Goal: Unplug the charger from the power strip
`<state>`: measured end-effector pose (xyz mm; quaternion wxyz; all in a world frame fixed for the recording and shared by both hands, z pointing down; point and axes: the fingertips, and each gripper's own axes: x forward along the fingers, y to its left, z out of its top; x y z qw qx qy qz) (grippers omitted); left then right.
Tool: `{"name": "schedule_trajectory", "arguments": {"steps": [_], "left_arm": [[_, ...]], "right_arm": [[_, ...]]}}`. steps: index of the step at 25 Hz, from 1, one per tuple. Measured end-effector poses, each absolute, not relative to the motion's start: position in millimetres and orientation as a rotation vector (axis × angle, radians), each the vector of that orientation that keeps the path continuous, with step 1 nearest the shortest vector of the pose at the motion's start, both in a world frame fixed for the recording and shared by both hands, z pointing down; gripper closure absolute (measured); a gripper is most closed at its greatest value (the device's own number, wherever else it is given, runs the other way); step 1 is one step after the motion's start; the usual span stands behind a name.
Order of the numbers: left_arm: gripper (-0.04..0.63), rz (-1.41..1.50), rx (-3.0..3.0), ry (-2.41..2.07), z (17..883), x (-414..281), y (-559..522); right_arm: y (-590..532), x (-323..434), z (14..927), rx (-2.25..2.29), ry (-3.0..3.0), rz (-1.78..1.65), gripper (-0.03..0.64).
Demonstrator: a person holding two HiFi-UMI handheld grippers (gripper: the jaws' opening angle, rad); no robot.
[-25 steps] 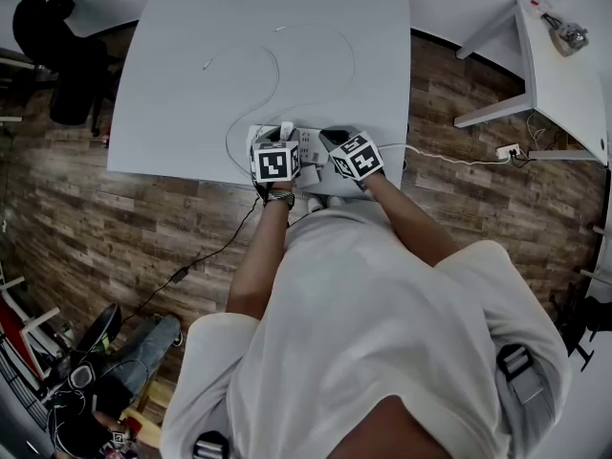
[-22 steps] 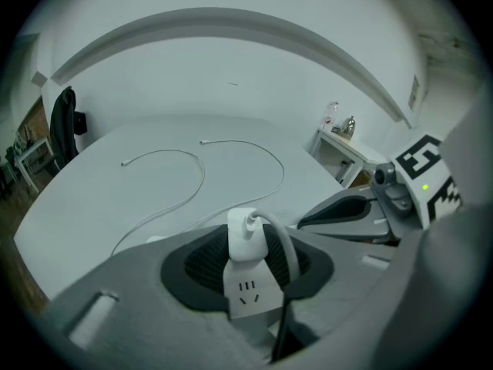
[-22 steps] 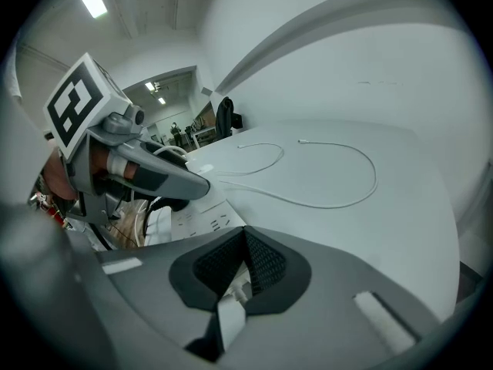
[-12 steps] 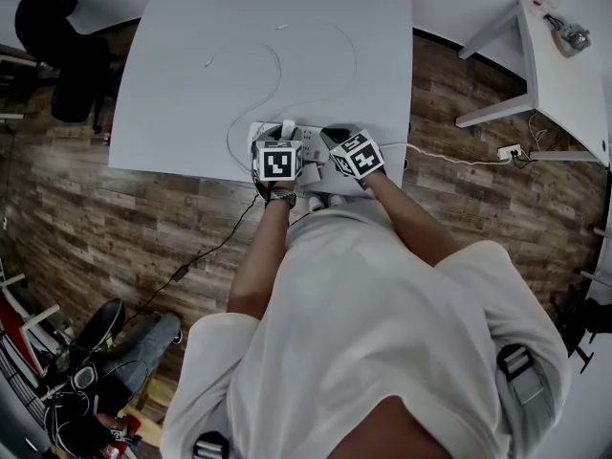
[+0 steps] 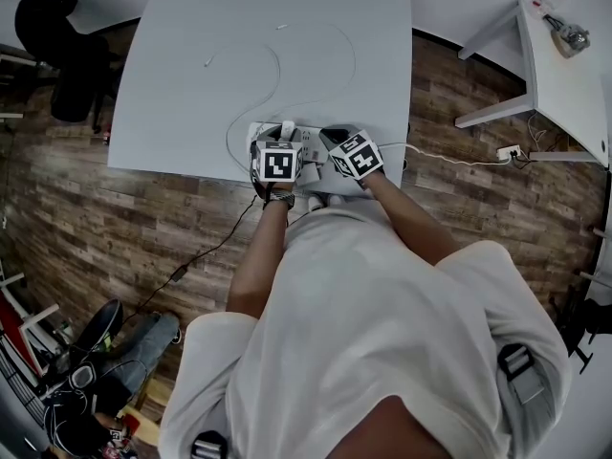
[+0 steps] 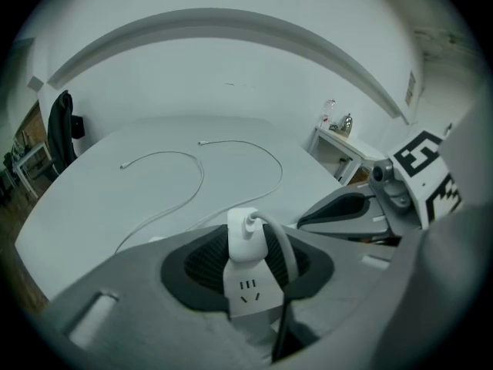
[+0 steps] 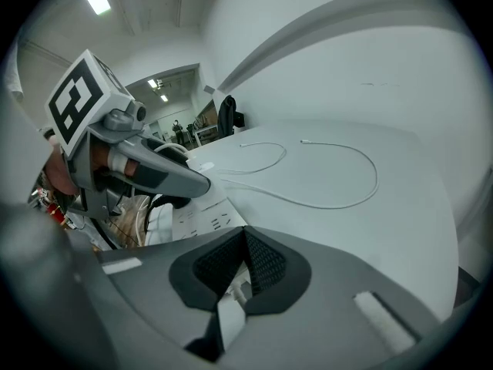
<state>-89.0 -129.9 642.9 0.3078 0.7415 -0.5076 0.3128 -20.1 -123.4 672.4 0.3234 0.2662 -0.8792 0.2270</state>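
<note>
The left hand-held gripper (image 6: 253,247) stands fairly wide, pads pressed on the white charger (image 6: 246,233), which is plugged into the power strip (image 6: 245,293) at the worktop's (image 6: 115,199) near edge. The right hand-held gripper (image 7: 243,241) is nearly closed, pinching what looks like the strip's end. The pull should run straight along the prongs, without twisting, with the strip pinned. The charger's long axis rises upright from the strip's face, and its cable (image 6: 281,245) leaves from the top.
</note>
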Motion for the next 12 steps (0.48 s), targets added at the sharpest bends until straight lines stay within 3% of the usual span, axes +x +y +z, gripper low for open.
{"name": "schedule_trajectory", "arguments": {"steps": [6, 12], "left_arm": [[0.451, 0.933, 2.003, -1.35, 644.3, -86.2, -129.9], [0.453, 0.744, 1.912, -1.34, 643.2, -91.9, -129.5]], "right_arm": [[-122.3, -19.9, 672.3, 0.699, -2.309, 0.577, 0.617], [-122.4, -19.2, 673.4, 0.703, -2.311, 0.576, 0.617]]}}
